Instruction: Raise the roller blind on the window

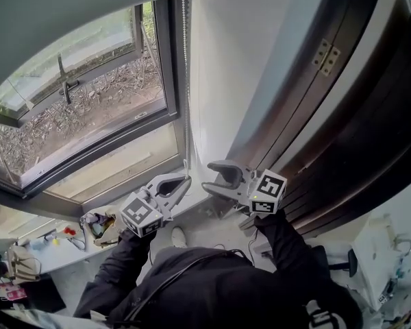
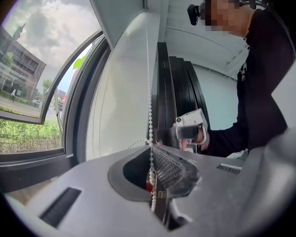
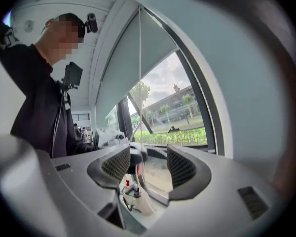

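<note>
Your left hand-held gripper point(image 1: 183, 181) point(image 2: 153, 167) is pressed shut on the bead chain point(image 1: 185, 60) point(image 2: 149, 93). The chain runs vert. between the pads and hangs out below them. Your right hand-held gripper point(image 1: 207, 175) point(image 3: 149, 168) sits just beside the left one, on its right in the head view. Its jaws are spread and the pads grip nothing. Both units point approx. level. The roller blind point(image 1: 68, 12) point(image 3: 133, 58) covers the upper part of the window point(image 1: 89, 94); the lower glass is uncovered. The chain hangs from the blind's RH end, down along the window frame point(image 1: 172, 60).
</note>
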A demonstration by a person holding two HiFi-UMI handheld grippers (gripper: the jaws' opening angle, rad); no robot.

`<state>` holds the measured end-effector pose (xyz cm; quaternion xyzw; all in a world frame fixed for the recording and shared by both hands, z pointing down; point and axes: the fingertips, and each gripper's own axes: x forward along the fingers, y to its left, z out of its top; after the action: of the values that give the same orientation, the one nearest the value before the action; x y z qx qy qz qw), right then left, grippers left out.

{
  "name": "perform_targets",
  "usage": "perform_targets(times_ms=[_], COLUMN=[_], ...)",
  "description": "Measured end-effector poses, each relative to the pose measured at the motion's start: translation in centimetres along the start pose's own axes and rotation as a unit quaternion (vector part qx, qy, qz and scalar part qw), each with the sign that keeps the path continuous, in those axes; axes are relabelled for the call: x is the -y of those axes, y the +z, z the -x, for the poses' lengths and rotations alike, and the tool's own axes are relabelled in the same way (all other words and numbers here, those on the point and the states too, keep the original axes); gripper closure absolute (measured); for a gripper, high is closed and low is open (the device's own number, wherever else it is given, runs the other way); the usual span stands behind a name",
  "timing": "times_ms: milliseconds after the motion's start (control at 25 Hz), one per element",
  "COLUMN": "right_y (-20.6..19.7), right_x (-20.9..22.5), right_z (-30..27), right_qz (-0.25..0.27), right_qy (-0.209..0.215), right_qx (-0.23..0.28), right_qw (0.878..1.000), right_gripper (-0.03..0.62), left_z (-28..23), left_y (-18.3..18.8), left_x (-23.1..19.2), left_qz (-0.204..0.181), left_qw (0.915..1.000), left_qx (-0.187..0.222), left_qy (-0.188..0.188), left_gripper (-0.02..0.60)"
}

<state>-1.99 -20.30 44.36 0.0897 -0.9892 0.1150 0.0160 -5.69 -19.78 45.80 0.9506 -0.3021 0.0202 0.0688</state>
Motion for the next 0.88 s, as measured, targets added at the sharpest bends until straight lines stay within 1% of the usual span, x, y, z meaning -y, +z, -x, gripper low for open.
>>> perform_targets(times_ms=[80,160,240,320,440,480,520,560,600,800,840,880], right_y=[4.9,9.6,13.2,15.1,16.6,17.0,17.2,17.4,17.5,17.5,17.5,17.5], right_x=[-0.1,-0.7,-1.3,-1.9,-2.7,-2.9,-3.0,-3.0,-3.0,-3.2,-3.1,-2.9], right_z=[0.1,-0.5,-1.6,-3.0,-4.5,-4.8,-5.0,-5.1,-5.1,-5.2,-5.2,-5.2], right_qz=[0.004,0.02,0.042,0.057,0.062,0.065,0.069,0.074,0.077,0.088,0.087,0.085], right_qy=[0.004,0.015,0.028,0.044,0.062,0.063,0.063,0.06,0.058,0.055,0.055,0.053], right_qx=[0.039,0.064,0.07,0.059,0.05,0.049,0.049,0.048,0.046,0.032,0.032,0.034], right_qw=[0.999,0.998,0.996,0.996,0.995,0.995,0.994,0.994,0.994,0.994,0.994,0.994], right_gripper=[0.362,0.362,0.362,0.362,0.366,0.396,0.45,0.53,0.585,0.588,0.588,0.588], left_z=[0.2,0.4,0.6,0.6,0.6,0.7,0.7,0.8,0.9,1.4,1.5,1.6], left_y=[0.2,0.1,-0.1,-0.1,-0.1,-0.1,-0.1,-0.1,-0.1,0.1,0.3,0.2], left_x=[0.1,0.3,0.7,0.8,0.9,0.9,0.9,0.8,0.8,0.3,0.3,0.2], left_qz=[0.0,0.005,0.015,0.019,0.019,0.017,0.016,0.014,0.014,0.007,0.006,0.007], left_qw=[1.0,1.0,0.9998,0.9997,0.9997,0.9997,0.9997,0.9997,0.9997,0.9995,0.9995,0.9994], left_qx=[0.004,0.006,0.01,0.013,0.013,0.013,0.014,0.015,0.017,0.028,0.031,0.033], left_qy=[0.001,-0.001,-0.007,-0.008,-0.009,-0.009,-0.009,-0.008,-0.007,0.008,0.007,0.007], left_gripper=[0.569,0.569,0.569,0.569,0.569,0.569,0.569,0.568,0.569,0.565,0.554,0.462])
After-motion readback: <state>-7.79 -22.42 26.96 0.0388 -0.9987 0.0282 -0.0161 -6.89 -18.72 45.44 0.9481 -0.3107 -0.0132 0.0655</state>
